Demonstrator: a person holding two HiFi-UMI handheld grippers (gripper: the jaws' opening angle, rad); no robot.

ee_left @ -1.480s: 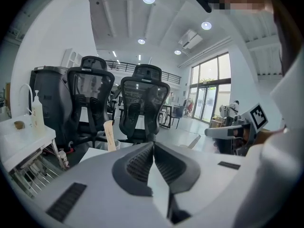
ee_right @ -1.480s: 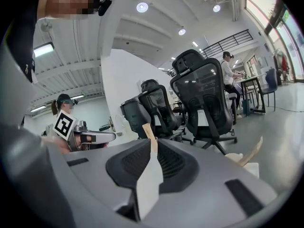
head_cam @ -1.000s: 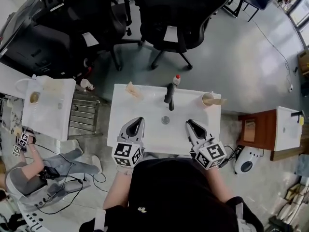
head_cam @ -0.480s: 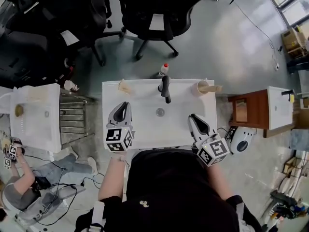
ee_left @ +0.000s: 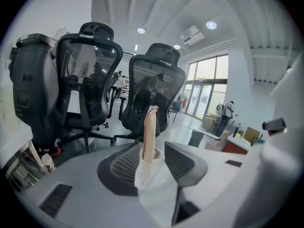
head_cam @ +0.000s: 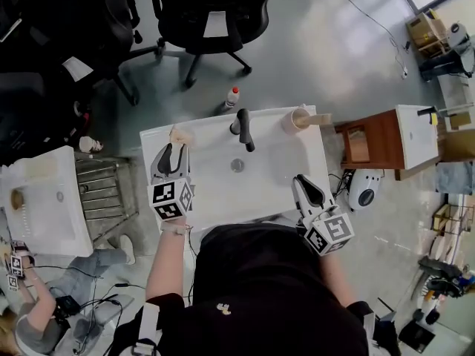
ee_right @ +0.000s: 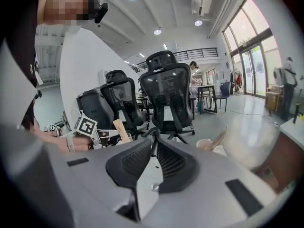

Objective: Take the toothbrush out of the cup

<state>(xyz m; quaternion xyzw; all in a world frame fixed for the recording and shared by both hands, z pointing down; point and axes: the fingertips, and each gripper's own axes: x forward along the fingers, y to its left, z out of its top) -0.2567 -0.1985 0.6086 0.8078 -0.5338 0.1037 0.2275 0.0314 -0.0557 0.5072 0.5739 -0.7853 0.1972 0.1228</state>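
1. Two cups sit on the white sink (head_cam: 215,195). A clear cup (head_cam: 180,135) is at the back left corner with the toothbrush (ee_left: 149,132) standing upright in it, tan handle up. A second cup (head_cam: 298,119) is at the back right, with a second brush (head_cam: 320,116) leaning out to the right.
2. Left gripper (head_cam: 172,153) is right at the clear cup, jaws opening, with the cup and toothbrush standing between them. The pads sit close on either side, and I can't tell if they touch the cup wall.
3. Right gripper (head_cam: 303,186) hovers over the front right of the sink, jaws pressed together with nothing in them, well apart from both cups.
4. Between the two cups there's a black faucet (head_cam: 243,128) at the back edge, with the round drain (head_cam: 237,165) in front of it. Neither stands between the left gripper and its cup.
5. Behind the sink on the grey floor is a small bottle with a red cap (head_cam: 232,97), with black office chairs (head_cam: 208,6) further back.
6. Off to the right is a brown cabinet (head_cam: 361,143), and to the left a metal rack (head_cam: 104,191) and another white basin (head_cam: 37,199).
7. For writing, there are only black-and-white square markers on the gripper cubes (head_cam: 168,199). One chair back has a white tag (head_cam: 215,24), but the print is too small to read.
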